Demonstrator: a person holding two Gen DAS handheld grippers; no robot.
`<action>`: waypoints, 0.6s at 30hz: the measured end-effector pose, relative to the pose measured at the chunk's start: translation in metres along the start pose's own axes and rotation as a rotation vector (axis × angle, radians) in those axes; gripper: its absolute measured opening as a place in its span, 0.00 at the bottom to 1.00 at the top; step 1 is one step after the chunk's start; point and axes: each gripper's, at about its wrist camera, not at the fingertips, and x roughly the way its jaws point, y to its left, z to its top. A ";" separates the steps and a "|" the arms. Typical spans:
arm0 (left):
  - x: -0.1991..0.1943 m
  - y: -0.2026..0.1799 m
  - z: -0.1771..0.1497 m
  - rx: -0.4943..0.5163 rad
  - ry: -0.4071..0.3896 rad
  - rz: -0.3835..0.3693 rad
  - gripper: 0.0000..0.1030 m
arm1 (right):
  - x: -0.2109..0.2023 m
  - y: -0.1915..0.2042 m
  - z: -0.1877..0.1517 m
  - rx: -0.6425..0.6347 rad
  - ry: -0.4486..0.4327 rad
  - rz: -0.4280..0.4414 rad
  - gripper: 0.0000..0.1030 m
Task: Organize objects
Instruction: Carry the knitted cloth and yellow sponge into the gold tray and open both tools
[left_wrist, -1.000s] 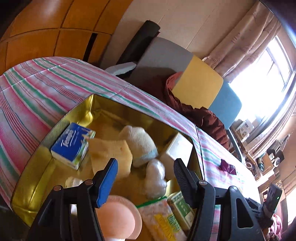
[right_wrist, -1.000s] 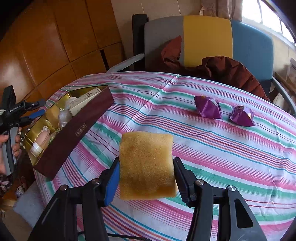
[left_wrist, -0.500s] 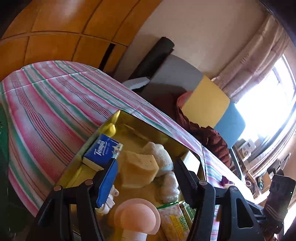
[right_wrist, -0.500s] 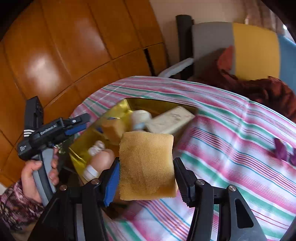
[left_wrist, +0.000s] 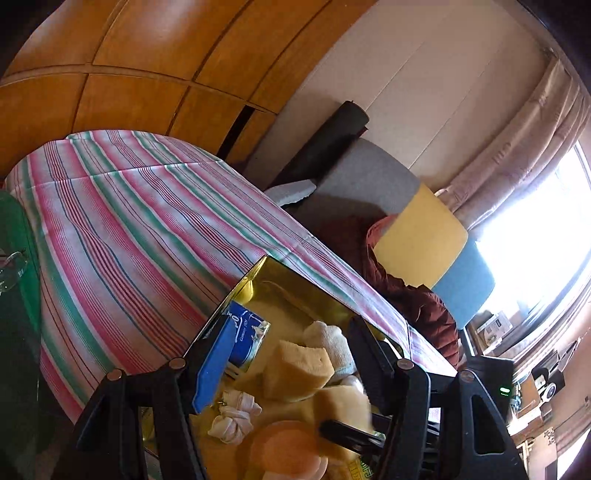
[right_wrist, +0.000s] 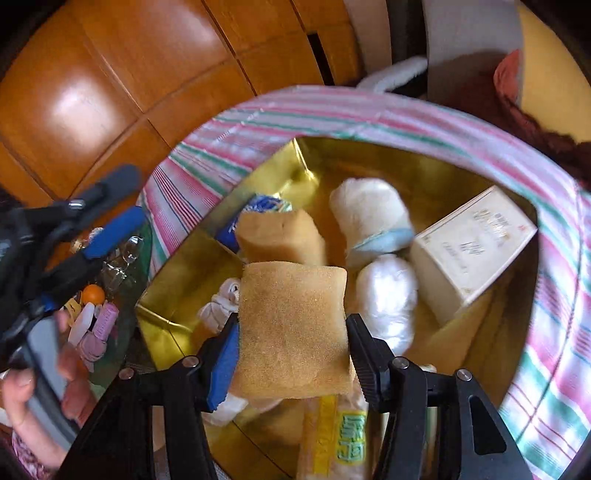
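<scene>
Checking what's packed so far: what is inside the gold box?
The gold box holds a sponge, blue tissue pack, white rolled socks, cream carton and plastic-wrapped bundle. The held sponge covers whatever lies beneath it.

You see a coarse, matt yellow-brown sponge block (right_wrist: 291, 328), a mirror-glossy gold-lined box (right_wrist: 184, 266), a soft woven striped tablecloth (left_wrist: 129, 221) and polished wooden wall panels (left_wrist: 147, 55).

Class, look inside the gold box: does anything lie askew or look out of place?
Yes. The cream carton leans tilted against the wall of the gold box, not flat. The items lie jumbled. The right gripper holds a sponge above them.
</scene>
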 end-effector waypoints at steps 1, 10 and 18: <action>0.000 0.001 0.000 -0.006 0.002 -0.002 0.62 | 0.004 -0.001 0.003 0.010 0.005 -0.004 0.56; -0.001 -0.006 -0.002 0.010 0.001 -0.014 0.62 | 0.013 -0.009 0.008 0.051 -0.041 -0.026 0.72; 0.002 -0.015 -0.012 0.025 0.019 -0.011 0.62 | -0.024 -0.008 -0.015 -0.027 -0.142 -0.107 0.76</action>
